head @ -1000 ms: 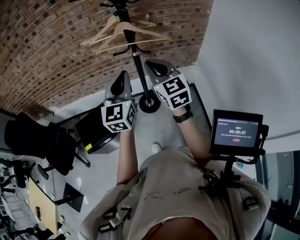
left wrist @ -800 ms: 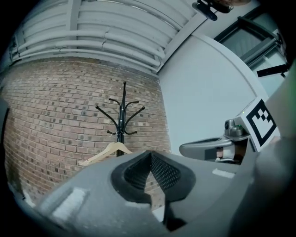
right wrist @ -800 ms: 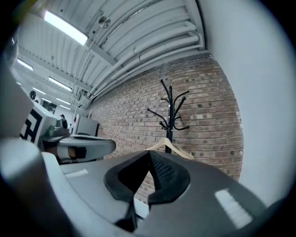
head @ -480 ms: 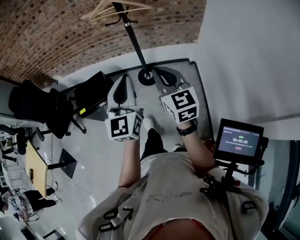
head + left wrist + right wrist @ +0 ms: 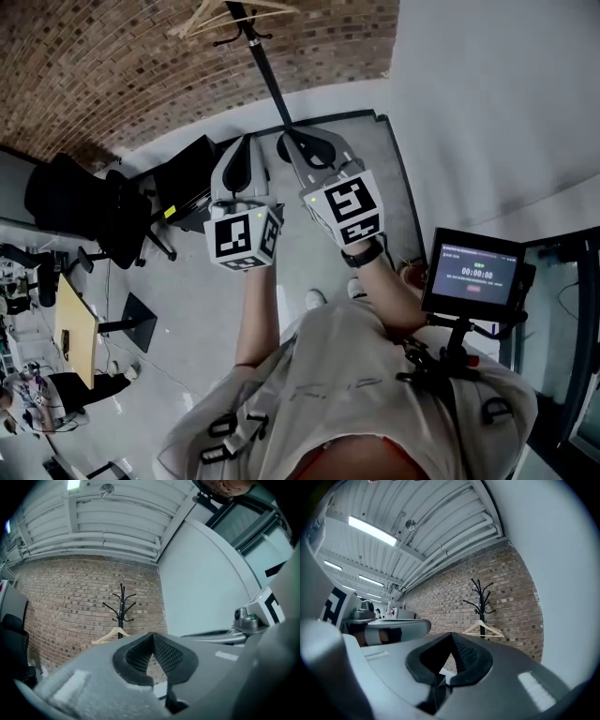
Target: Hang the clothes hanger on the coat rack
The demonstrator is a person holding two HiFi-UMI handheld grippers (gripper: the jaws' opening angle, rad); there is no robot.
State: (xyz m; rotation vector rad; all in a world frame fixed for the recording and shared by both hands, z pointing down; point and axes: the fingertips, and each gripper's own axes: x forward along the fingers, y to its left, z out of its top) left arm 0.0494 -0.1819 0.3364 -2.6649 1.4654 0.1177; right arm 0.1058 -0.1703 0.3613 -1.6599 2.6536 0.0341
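Pale T-shirt point(image 5: 352, 384), black wristband point(image 5: 363, 253), perhaps a watch, black harness buckles point(image 5: 227, 437)

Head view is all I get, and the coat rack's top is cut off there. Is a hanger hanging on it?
Observer: Yes, the right gripper view shows a wooden clothes hanger hanging on the black coat rack, a bit below the top.
Operator: Is my right hand-held gripper holding something?
Observer: No, the right hand-held gripper is shut, with nothing in it.
Operator: And the left?
Observer: The left hand-held gripper is shut and empty too.
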